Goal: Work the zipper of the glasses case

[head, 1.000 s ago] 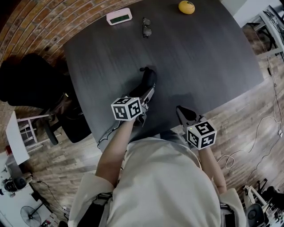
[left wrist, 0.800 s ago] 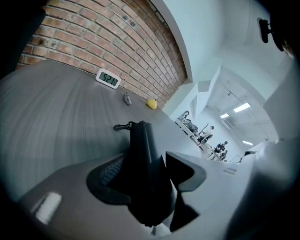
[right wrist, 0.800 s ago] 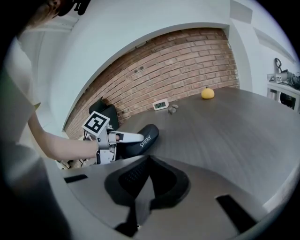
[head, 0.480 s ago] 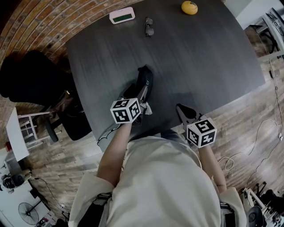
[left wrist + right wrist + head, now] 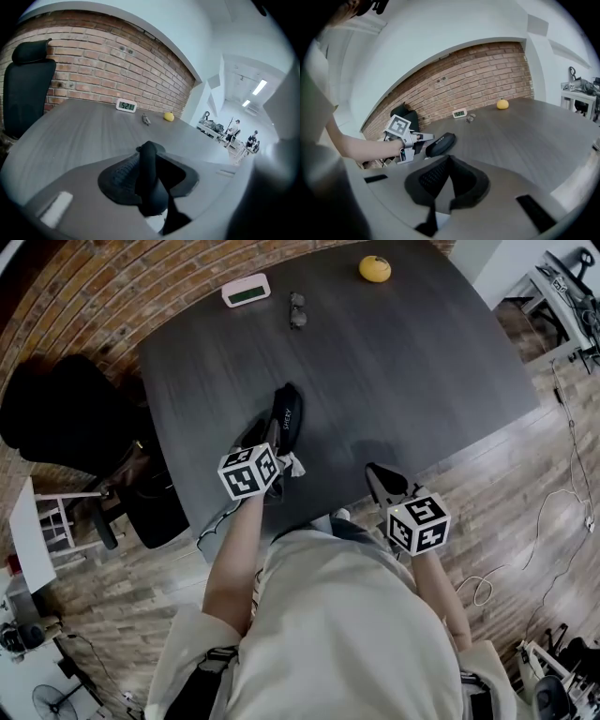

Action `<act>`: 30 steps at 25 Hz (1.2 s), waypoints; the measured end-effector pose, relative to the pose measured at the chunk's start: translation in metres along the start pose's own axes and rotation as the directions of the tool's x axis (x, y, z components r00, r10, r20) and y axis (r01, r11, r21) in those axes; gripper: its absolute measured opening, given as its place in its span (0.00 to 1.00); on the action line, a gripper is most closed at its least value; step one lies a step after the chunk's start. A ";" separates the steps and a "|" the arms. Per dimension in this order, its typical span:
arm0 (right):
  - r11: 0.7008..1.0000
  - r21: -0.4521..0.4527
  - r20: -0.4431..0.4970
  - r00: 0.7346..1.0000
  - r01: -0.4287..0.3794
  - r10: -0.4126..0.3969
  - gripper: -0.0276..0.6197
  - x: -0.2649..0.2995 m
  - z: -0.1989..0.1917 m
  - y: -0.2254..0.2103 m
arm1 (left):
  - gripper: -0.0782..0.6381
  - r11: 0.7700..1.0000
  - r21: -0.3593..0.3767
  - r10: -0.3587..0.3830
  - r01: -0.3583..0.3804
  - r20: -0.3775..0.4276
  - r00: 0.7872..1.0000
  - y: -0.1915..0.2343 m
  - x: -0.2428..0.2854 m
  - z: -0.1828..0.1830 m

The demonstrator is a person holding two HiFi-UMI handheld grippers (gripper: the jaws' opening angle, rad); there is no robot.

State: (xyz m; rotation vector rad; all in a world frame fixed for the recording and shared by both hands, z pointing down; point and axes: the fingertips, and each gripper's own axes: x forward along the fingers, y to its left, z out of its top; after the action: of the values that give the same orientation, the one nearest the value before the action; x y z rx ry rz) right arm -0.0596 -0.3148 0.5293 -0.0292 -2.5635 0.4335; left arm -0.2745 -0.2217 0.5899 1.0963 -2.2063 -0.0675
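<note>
Movement over the last second is small: the left claw (image 5: pixel 270 439) has drawn back a little toward the person and carried the black oval zippered glasses case (image 5: pixel 286 413) with it, so the case now sits closer in over the dark grey wooden table (image 5: pixel 422 362) and shows a narrower, more edge-on side than before. The left claw is clenched on the near end of the case; in its own view (image 5: pixel 149 154) the dark shell (image 5: pixel 150 183) stands upright between the ribbed pads, and the rest of the case reaches forward beyond the tips. The right claw (image 5: pixel 380 479) has barely shifted: it hangs near the table's near edge, its pads pressed together on nothing (image 5: pixel 447 161), with the case (image 5: pixel 440 143) ahead and to its left, well apart. The zipper pull cannot be made out in any view. Judged from this, the case is steadied and presented, and the free right claw has yet to reach the zipper
</note>
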 end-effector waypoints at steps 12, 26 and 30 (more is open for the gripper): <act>0.999 -0.051 0.212 0.977 -0.009 0.019 0.05 -0.032 0.025 0.036 | 0.13 0.996 -0.023 -0.087 0.090 0.096 0.992 -0.048 -0.107 0.007; 0.994 -0.108 0.281 0.960 0.015 0.016 0.05 -0.049 0.001 0.169 | 0.12 0.973 0.108 -0.210 0.203 0.057 0.976 -0.033 -0.251 -0.055; 0.991 -0.127 0.310 0.951 0.031 0.010 0.05 -0.074 -0.023 0.220 | 0.12 0.965 0.139 -0.231 0.223 0.044 0.972 -0.023 -0.298 -0.084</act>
State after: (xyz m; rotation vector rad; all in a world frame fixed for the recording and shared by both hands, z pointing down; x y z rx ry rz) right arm 0.0016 -0.1073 0.4420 0.0063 -2.8976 0.2826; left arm -0.0825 -0.0002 0.4873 1.4367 -2.1538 -0.0533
